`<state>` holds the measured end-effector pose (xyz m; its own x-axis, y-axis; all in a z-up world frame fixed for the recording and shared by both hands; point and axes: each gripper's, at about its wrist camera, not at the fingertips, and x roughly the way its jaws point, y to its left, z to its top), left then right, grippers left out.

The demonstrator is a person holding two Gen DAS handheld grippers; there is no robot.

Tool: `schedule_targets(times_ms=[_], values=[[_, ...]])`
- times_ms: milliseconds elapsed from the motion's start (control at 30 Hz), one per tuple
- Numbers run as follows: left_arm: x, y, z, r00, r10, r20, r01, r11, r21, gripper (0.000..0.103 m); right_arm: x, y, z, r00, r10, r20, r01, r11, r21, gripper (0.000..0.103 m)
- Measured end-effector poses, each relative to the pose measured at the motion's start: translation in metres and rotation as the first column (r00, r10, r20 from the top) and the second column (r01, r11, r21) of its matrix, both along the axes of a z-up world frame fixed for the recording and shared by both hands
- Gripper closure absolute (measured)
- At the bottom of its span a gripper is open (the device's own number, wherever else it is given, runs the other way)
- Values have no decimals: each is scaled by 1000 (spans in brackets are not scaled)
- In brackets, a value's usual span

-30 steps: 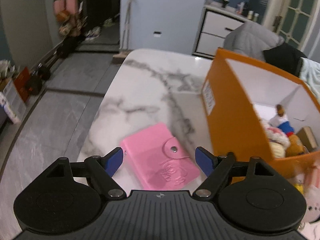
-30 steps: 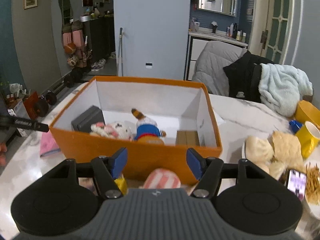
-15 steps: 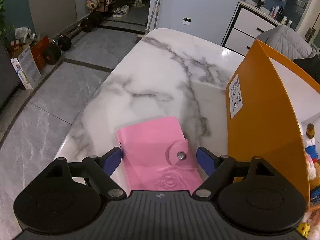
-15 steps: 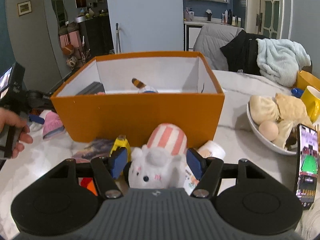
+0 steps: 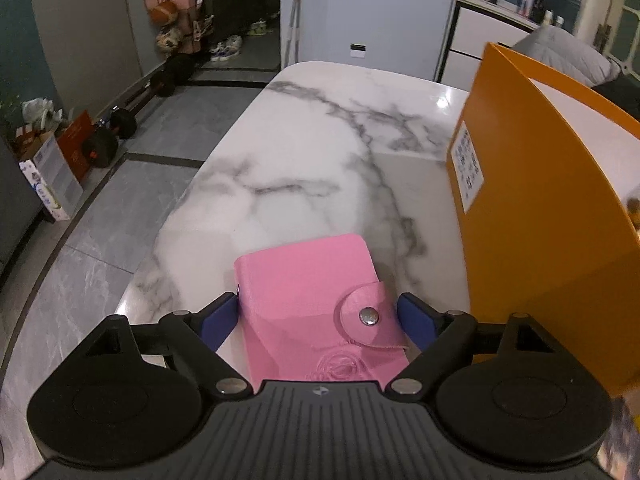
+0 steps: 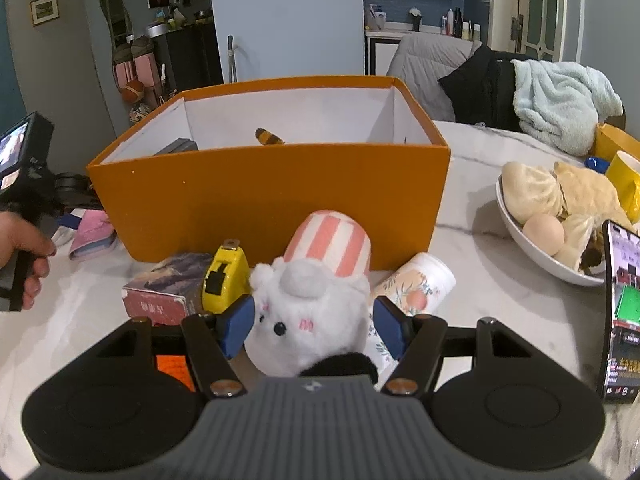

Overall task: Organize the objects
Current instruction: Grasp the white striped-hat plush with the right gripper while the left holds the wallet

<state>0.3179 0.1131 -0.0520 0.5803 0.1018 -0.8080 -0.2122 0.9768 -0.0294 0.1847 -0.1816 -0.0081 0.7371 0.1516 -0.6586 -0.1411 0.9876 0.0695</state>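
Observation:
A pink snap wallet (image 5: pixel 308 280) lies flat on the marble table (image 5: pixel 320 140), left of the orange box (image 5: pixel 532 232). My left gripper (image 5: pixel 318 318) straddles the wallet's near half; its jaws are opening, and the blue pads stand just off the wallet's two sides. In the right wrist view a white plush toy (image 6: pixel 308 304) with a pink-striped hat sits in front of the orange box (image 6: pixel 272 200). My right gripper (image 6: pixel 313 326) is open around the plush, one pad on each side. The wallet (image 6: pixel 94 234) also shows at far left.
A yellow tape measure (image 6: pixel 224 276) and a small red book (image 6: pixel 168 292) lie left of the plush, and a peach-print bottle (image 6: pixel 416 284) lies to its right. A bowl (image 6: pixel 536 256) of buns, a phone (image 6: pixel 624 312) and a yellow mug (image 6: pixel 624 176) are at right. The table edge drops off left of the wallet.
The left gripper sank over the wallet and its jaws widened. The right gripper came down from box height, so the plush now sits between its fingers.

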Motion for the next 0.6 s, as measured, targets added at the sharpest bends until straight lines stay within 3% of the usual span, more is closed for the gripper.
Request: schedule_targets(times_ms=[433, 600], values=[[-82, -20, -2, 979, -200, 43, 200, 980, -3, 2, 0, 3, -5, 1000, -17, 8, 16, 1000, 10, 35], [-116, -39, -3, 964, -258, 67, 258, 966, -1, 2, 10, 10, -10, 1000, -18, -13, 18, 1000, -10, 31]])
